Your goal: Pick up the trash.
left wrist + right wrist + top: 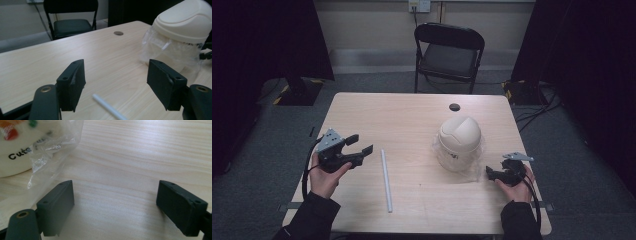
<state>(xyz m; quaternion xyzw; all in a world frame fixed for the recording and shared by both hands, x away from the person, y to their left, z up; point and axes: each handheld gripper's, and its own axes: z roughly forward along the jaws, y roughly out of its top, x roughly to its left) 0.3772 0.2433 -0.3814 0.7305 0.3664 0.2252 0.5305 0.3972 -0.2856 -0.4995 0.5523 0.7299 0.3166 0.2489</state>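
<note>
Both hand-held grippers, left (357,146) and right (493,173), rest released and empty on the surface (412,120), so nothing seems begun; a next move likely means reaching the white tube (386,180) or lidded bin (459,143) between them.

**Open gripper over the table**

The right gripper (116,206) has its two black jaws wide apart, with nothing between them. Under it is the light wooden table (140,152). A cream plastic bin (17,150) in a clear crinkly bag (53,147) sits near the left jaw.
</note>
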